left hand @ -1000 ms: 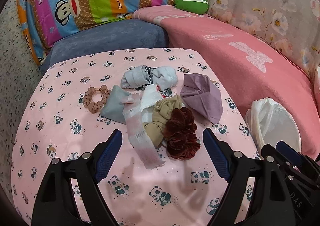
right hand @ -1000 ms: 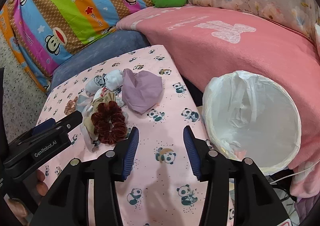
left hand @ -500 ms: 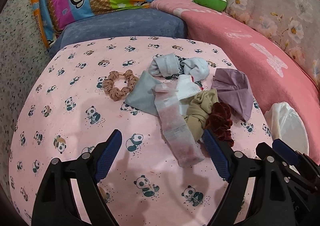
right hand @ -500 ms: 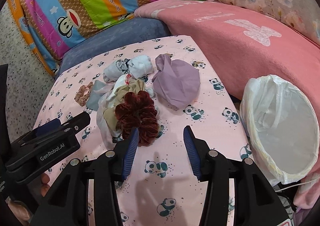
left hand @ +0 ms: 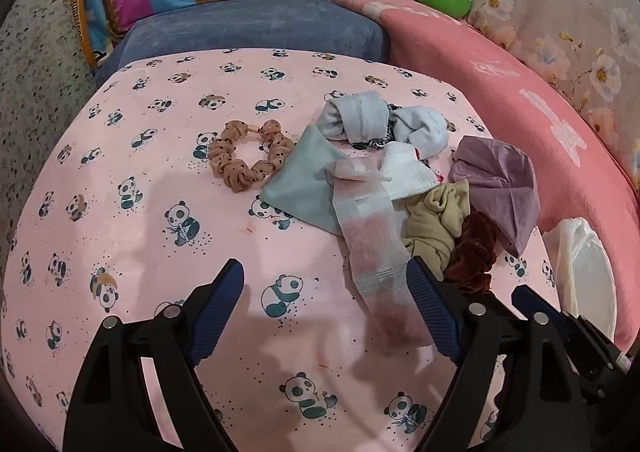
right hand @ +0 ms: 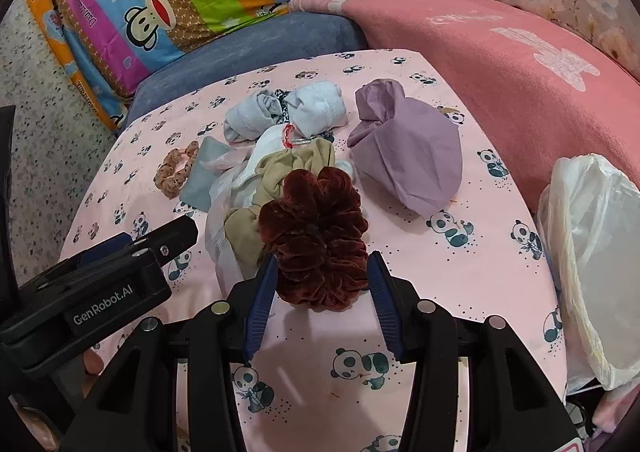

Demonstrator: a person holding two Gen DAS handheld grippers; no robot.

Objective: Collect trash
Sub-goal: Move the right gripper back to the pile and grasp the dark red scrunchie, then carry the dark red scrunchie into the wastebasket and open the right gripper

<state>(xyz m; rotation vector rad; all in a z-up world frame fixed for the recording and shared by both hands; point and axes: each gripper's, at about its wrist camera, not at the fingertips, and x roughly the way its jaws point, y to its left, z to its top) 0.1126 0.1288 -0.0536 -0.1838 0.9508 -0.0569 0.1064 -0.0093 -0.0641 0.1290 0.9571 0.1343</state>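
Velvet maroon scrunchie (right hand: 316, 236), ruffled, sits between parted right tongs (right hand: 322, 284); left tongs (left hand: 326, 302) gape wide.

A panda-print pink table (left hand: 168, 252), perhaps padded, carries scrunchies (left hand: 248, 156), socks (left hand: 380, 124), cloths (left hand: 496, 180).

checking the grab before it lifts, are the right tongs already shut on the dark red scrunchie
No, the right tongs stand open, their blue pads either side of the dark red scrunchie with gaps showing, not clamped on it.
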